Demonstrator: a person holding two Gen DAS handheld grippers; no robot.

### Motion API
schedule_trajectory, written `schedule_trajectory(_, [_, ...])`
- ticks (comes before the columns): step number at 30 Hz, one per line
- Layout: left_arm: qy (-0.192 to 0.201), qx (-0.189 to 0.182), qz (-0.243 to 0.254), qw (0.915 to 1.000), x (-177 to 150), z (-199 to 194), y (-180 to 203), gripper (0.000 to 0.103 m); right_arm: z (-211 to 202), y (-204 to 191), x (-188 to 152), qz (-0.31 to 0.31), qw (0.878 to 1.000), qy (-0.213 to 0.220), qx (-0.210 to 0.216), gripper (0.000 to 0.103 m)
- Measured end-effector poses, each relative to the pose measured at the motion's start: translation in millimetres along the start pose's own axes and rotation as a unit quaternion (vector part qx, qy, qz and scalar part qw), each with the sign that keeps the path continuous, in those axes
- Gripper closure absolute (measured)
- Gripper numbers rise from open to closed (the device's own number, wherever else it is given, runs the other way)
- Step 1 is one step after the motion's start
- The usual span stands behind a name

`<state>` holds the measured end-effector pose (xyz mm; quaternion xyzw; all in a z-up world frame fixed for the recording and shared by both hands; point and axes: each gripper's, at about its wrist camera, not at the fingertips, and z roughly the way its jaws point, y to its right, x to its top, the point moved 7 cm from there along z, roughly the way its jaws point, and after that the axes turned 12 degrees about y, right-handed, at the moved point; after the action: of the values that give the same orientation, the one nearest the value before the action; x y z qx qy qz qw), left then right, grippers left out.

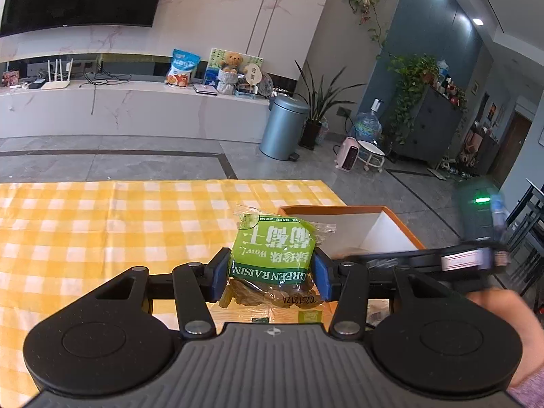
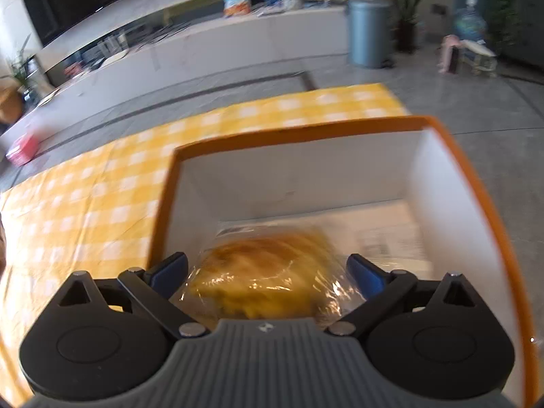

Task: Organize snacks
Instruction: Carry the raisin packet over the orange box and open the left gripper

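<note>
My left gripper (image 1: pixel 272 272) is shut on a green raisin packet (image 1: pixel 272 255), its blue pads pressing both sides, held above the yellow checked tablecloth (image 1: pixel 102 238). Just right of it stands the orange-rimmed white box (image 1: pixel 380 227), with the other gripper's blurred body and a hand crossing in front. In the right wrist view my right gripper (image 2: pixel 268 272) hangs open over the box (image 2: pixel 306 176). A clear-wrapped golden pastry (image 2: pixel 265 272) lies between its spread blue fingers (image 2: pixel 170 270), blurred, with gaps on both sides. Whether the pastry rests on the box floor I cannot tell.
White printed packets (image 2: pixel 387 241) lie on the box floor to the right of the pastry. The table edge (image 1: pixel 326 187) runs just behind the box, with grey floor tiles beyond. A blue bin (image 1: pixel 284 129) and a white TV bench (image 1: pixel 136 108) stand far off.
</note>
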<state>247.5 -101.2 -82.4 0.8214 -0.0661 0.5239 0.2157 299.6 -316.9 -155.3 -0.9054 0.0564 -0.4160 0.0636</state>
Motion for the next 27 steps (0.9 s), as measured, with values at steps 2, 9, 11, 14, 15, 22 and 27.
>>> schedule_trajectory(2, [-0.002,-0.009,-0.003,1.0000,-0.2,3.4,9.4,0.046,-23.6,13.1,3.4,0.028,0.999,0.027,0.003,0.003])
schedule_trajectory(9, [-0.049,-0.050,0.018,0.9974,-19.1,20.5,59.0,0.046,-95.2,67.4,7.5,0.108,0.985,0.132,-0.005,0.003])
schedule_trajectory(11, [-0.078,-0.066,0.019,0.9946,-30.2,22.9,70.5,0.046,-100.7,83.2,5.4,0.140,0.980,0.138,-0.011,0.003])
schedule_trajectory(14, [-0.098,-0.093,0.022,0.9905,-43.0,23.1,83.8,0.046,-106.4,96.3,3.8,0.175,0.974,0.144,-0.030,0.003])
schedule_trajectory(15, [-0.102,-0.093,0.026,0.9902,-46.9,24.3,86.5,0.046,-107.8,99.2,2.4,0.183,0.972,0.147,-0.028,0.003])
schedule_trajectory(22, [-0.108,-0.076,0.046,0.9902,-50.1,51.2,105.1,0.046,-114.5,112.8,-2.2,0.210,0.965,0.157,-0.024,0.003])
schedule_trajectory(27, [-0.100,-0.057,0.074,0.9906,-36.8,92.8,126.4,0.046,-123.6,116.3,-0.1,0.224,0.957,0.182,-0.026,0.003])
